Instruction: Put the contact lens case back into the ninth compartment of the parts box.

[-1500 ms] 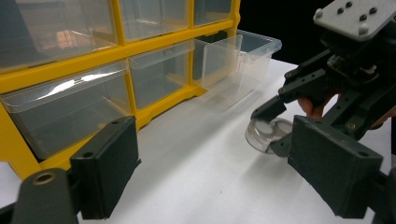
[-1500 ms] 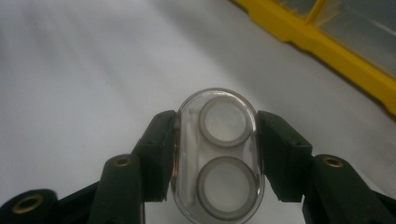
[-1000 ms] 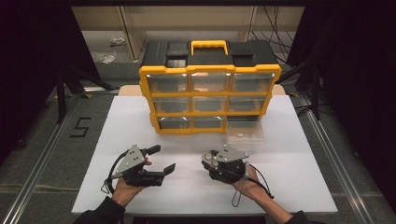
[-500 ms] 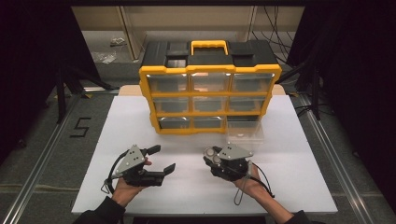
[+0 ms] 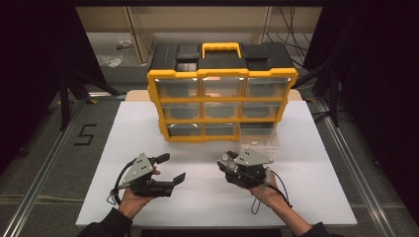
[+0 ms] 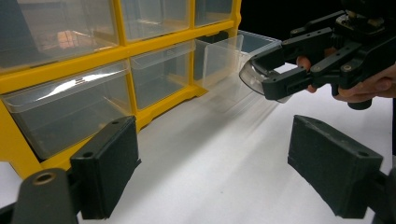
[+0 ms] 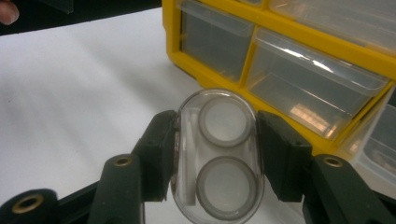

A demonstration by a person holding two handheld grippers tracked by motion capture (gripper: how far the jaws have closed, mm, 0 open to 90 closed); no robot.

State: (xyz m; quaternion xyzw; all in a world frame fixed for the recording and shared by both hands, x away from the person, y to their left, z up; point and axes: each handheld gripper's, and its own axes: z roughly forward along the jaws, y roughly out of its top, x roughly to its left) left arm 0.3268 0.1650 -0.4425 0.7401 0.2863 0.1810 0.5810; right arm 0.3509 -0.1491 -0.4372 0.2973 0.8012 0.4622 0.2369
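Observation:
A yellow organizer (image 5: 222,74) with clear drawers stands at the back of the white table (image 5: 316,192). Its bottom right drawer (image 5: 259,137) is pulled out. My right gripper (image 5: 228,163) at the front right is shut on a small clear plastic case (image 7: 217,154) that holds two round grey-rimmed discs. The case (image 6: 254,77) sits between that gripper's black fingers (image 7: 161,151). My left gripper (image 5: 173,168) hovers at the front left, open, with nothing between its jaws. Its pads (image 6: 105,172) point toward the organizer's lower drawers (image 6: 161,77).
The pulled-out drawer (image 6: 233,49) looks empty and juts onto the table just beyond the right gripper (image 6: 308,65). Dark floor, a metal rail (image 5: 39,182) and cables surround the table. Bare white surface lies between the two hands.
The right gripper with the clear case has edged slightly to the right. The left gripper has stayed where it was.

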